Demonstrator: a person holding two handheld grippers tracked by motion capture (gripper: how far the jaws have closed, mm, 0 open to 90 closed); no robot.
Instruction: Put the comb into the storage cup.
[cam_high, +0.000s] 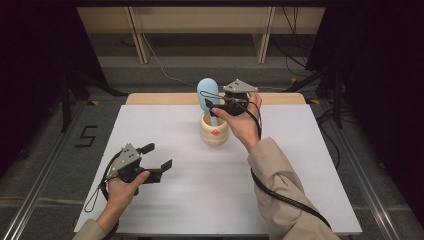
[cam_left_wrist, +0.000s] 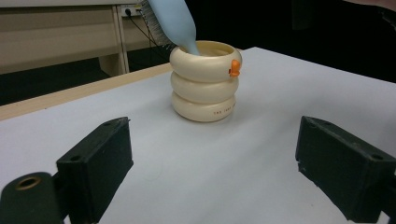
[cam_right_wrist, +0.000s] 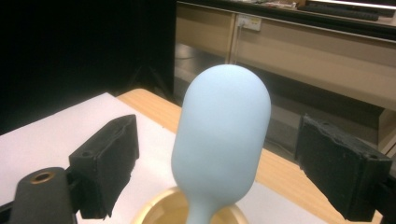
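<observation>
A cream cup (cam_high: 215, 134) made of stacked rings, with a small orange beak, stands at the far middle of the white table (cam_high: 210, 190). A light blue hairbrush (cam_high: 205, 94) stands in it handle down, head up and leaning left. My right gripper (cam_high: 212, 107) hovers just over the cup, open, its jaws on either side of the brush head (cam_right_wrist: 222, 135) without touching it. My left gripper (cam_high: 157, 156) rests open over the near left of the table, aimed at the cup (cam_left_wrist: 205, 88) and the brush (cam_left_wrist: 172, 23), with nothing between its jaws.
A wooden strip (cam_high: 160, 98) runs along the table's far edge. Beyond it stand pale wooden furniture legs (cam_high: 137, 40) with cables on the floor. A dark stand (cam_high: 75, 85) sits to the left, and a "5" mark (cam_high: 86, 136) is on the floor.
</observation>
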